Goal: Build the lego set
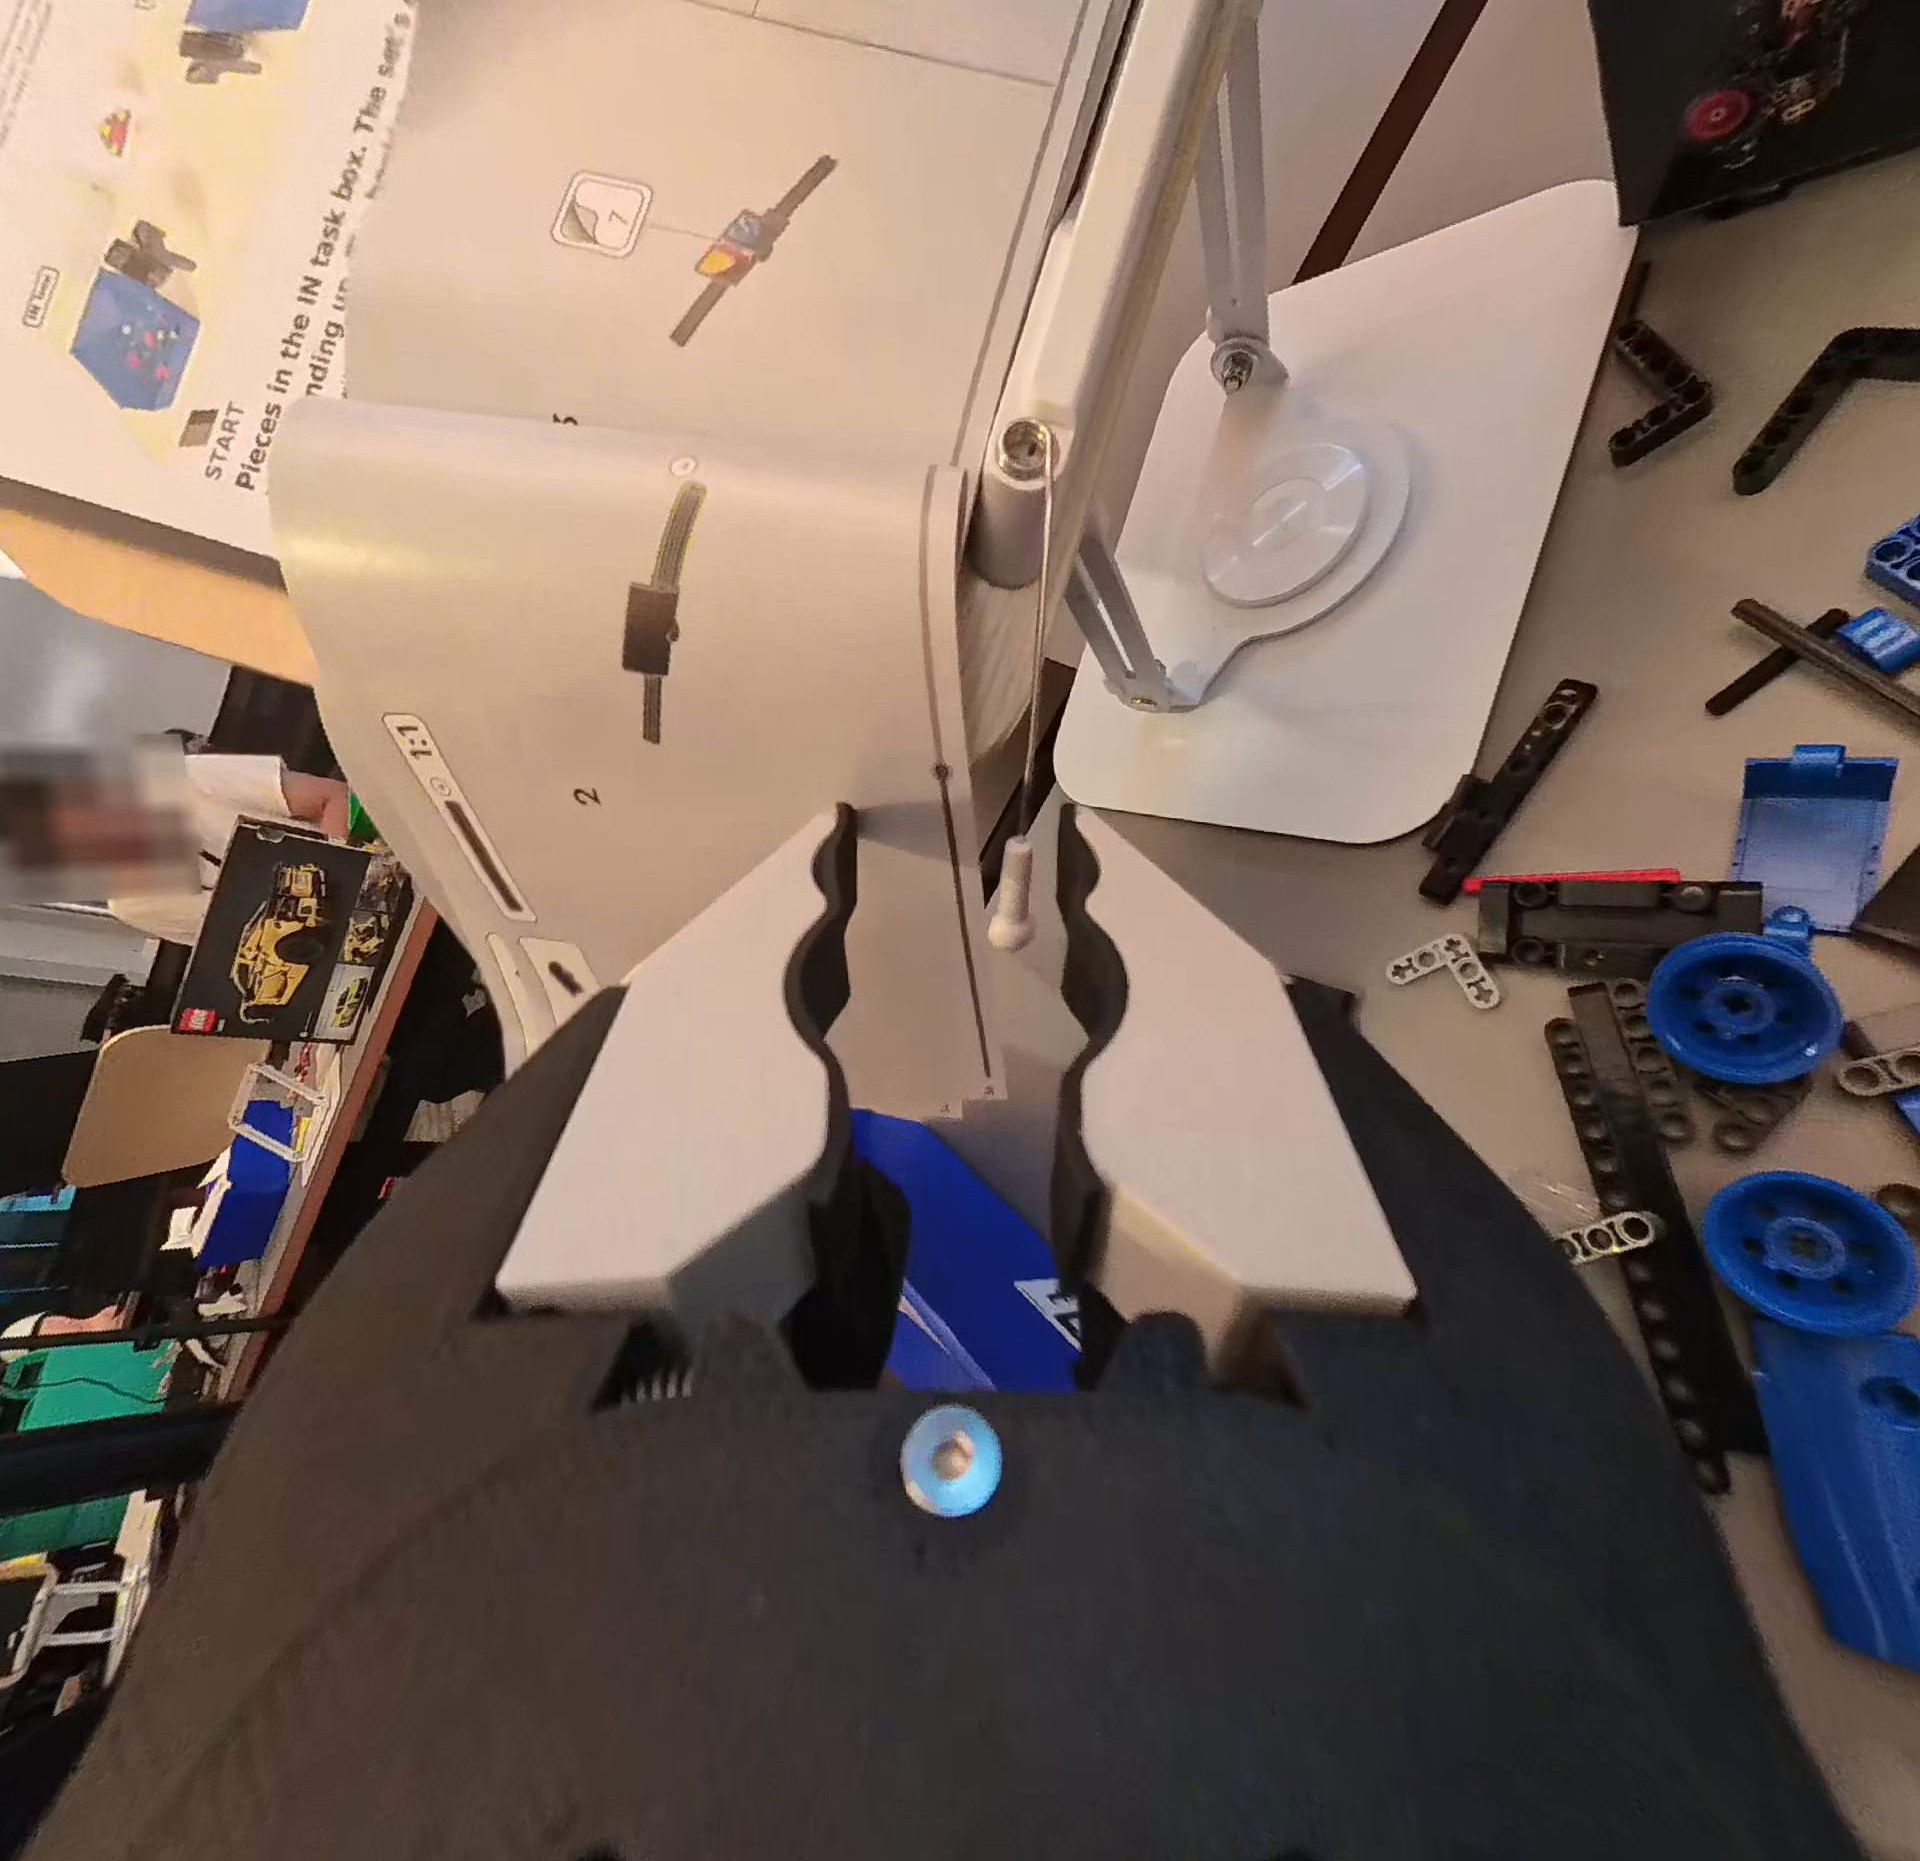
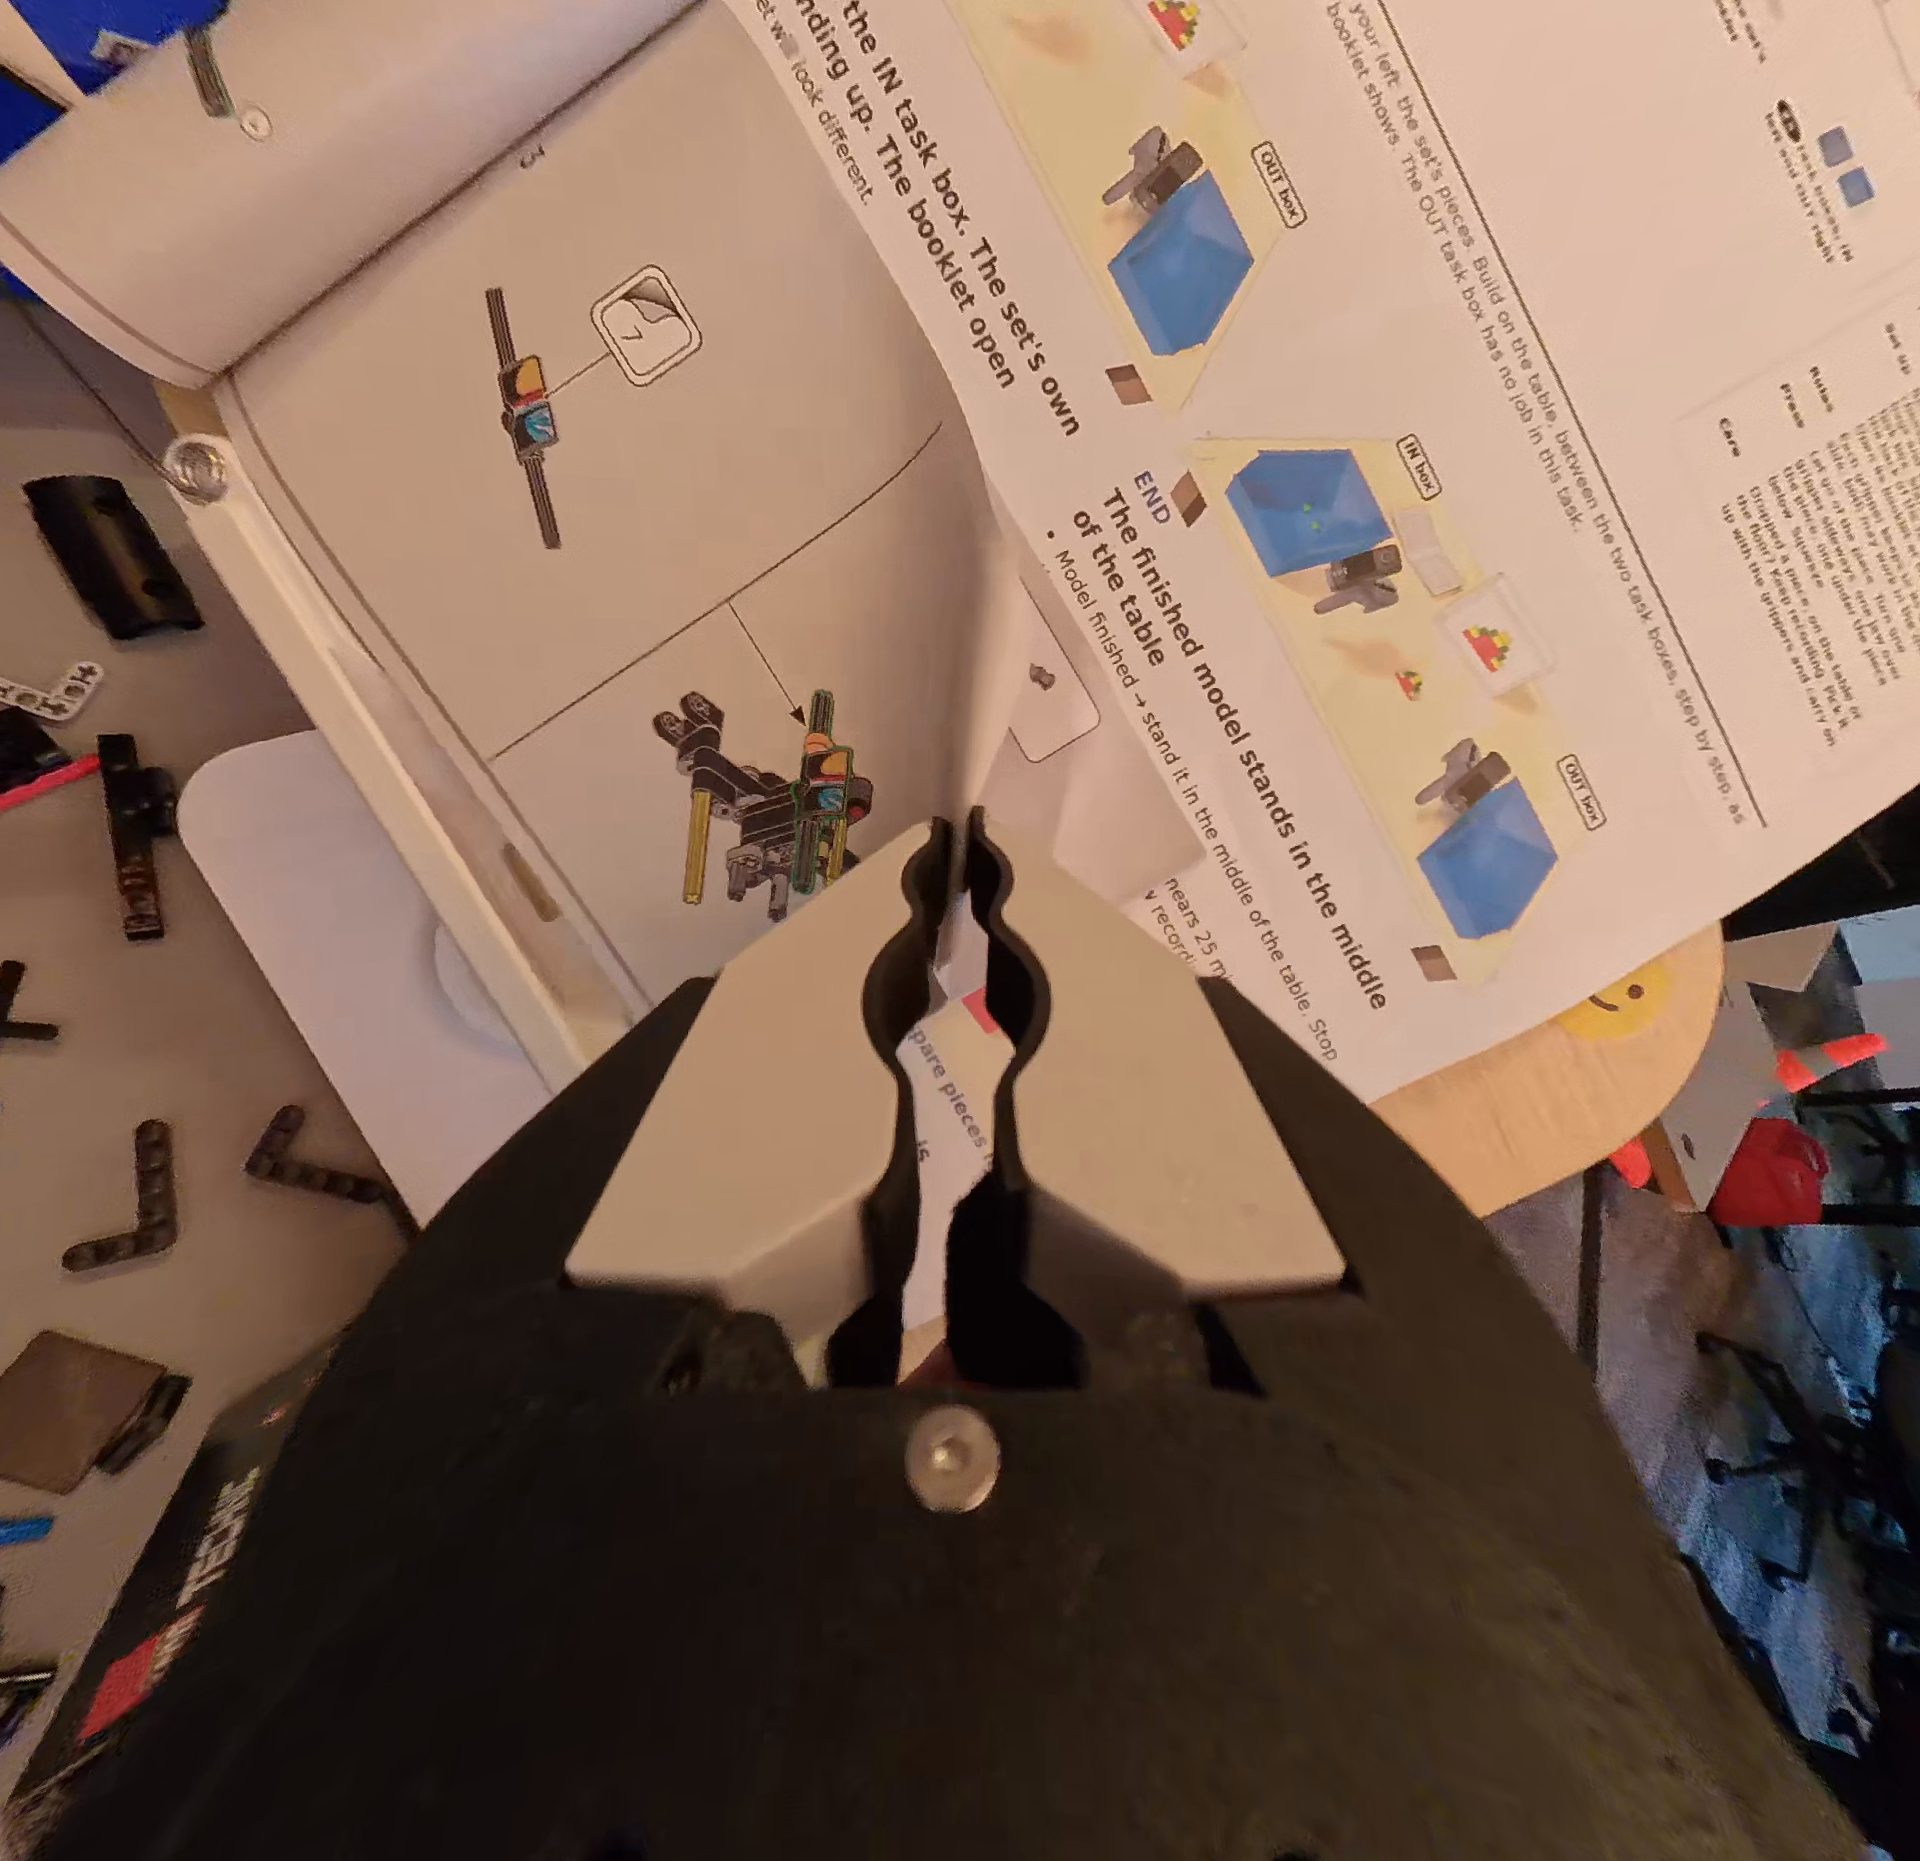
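The open building booklet (image 1: 582, 606) stands on a white holder, with one page curling forward. My left gripper (image 1: 956, 824) is open, and the lower corner of a booklet page and a hanging pull cord (image 1: 1013, 918) lie between its fingers. Loose parts lie to its right: two blue wheels (image 1: 1740, 1006), long black beams (image 1: 1621, 1188) and blue panels. In the right wrist view the booklet (image 2: 623, 461) shows step drawings. My right gripper (image 2: 956, 835) is shut on the lower edge of a large white printed instruction sheet (image 2: 1455, 461) that overlaps the booklet's right side.
The holder's white base plate (image 1: 1403, 564) sits on the grey table. A blue box (image 1: 956, 1240) lies under my left gripper. The black set box (image 2: 187, 1603) is at lower left in the right wrist view, with black angled beams (image 2: 125, 1209) nearby. A round wooden top (image 2: 1558, 1084) lies behind the sheet. The grippers' ends are close to 20 cm from one another.
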